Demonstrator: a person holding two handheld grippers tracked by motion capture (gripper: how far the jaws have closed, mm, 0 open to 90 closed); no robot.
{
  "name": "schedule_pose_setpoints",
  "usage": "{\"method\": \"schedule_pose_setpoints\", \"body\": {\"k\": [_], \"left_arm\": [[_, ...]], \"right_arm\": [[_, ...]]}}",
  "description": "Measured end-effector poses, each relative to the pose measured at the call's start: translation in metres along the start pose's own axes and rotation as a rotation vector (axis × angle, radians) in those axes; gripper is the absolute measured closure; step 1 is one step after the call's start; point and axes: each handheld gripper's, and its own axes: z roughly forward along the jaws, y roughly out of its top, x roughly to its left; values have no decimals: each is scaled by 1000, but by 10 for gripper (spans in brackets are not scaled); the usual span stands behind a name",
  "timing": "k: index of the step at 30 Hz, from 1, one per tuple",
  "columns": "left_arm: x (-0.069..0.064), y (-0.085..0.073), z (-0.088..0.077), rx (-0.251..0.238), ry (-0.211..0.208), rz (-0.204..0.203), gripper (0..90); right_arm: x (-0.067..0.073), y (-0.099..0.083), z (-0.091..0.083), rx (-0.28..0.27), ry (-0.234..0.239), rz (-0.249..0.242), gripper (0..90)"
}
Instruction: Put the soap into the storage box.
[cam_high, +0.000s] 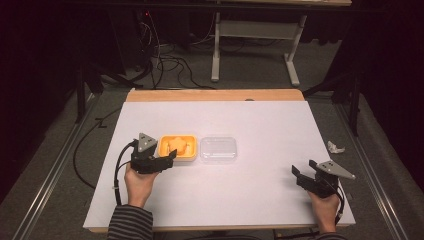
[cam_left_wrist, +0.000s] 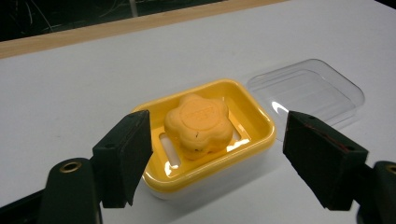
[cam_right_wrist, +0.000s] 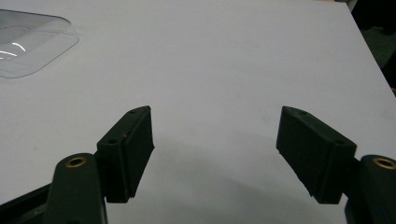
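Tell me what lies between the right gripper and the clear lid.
Nothing: in the high view, bare white table runs from the right gripper to the clear lid. The right gripper view shows the same bare stretch.

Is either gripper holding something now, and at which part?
Nothing is held. The left gripper stands open before the yellow soap dish, touching nothing; the right gripper is open over the bare table.

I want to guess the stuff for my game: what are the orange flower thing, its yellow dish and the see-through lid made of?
The orange flower block looks like soap: matte, waxy, with a stamped top and small dark specks. The yellow dish seems to be glossy hard plastic, since its rim shows bright reflections. The clear lid is probably thin transparent plastic; the white table shows through it and light glints on it.
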Motion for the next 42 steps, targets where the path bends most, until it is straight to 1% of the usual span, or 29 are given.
{"method": "schedule_pose_setpoints", "body": {"k": [3, 11, 21, 31, 42], "left_arm": [[0, -3, -3, -8, -6, -10, 244], [0, -10, -9, -24, -6, -26, 245], [-2, -16, -15, -37, -16, -36, 245], [-5, -25, -17, -42, -30, -48, 245], [-9, -35, -15, -29, -38, -54, 245]], "right_arm": [[0, 0, 0, 3, -1, 2, 277], [0, 0, 0, 4, -2, 0, 277], [1, 0, 0, 6, -2, -1, 277], [1, 0, 0, 8, -1, 1, 277], [1, 0, 0, 7, -1, 0, 277]]}}
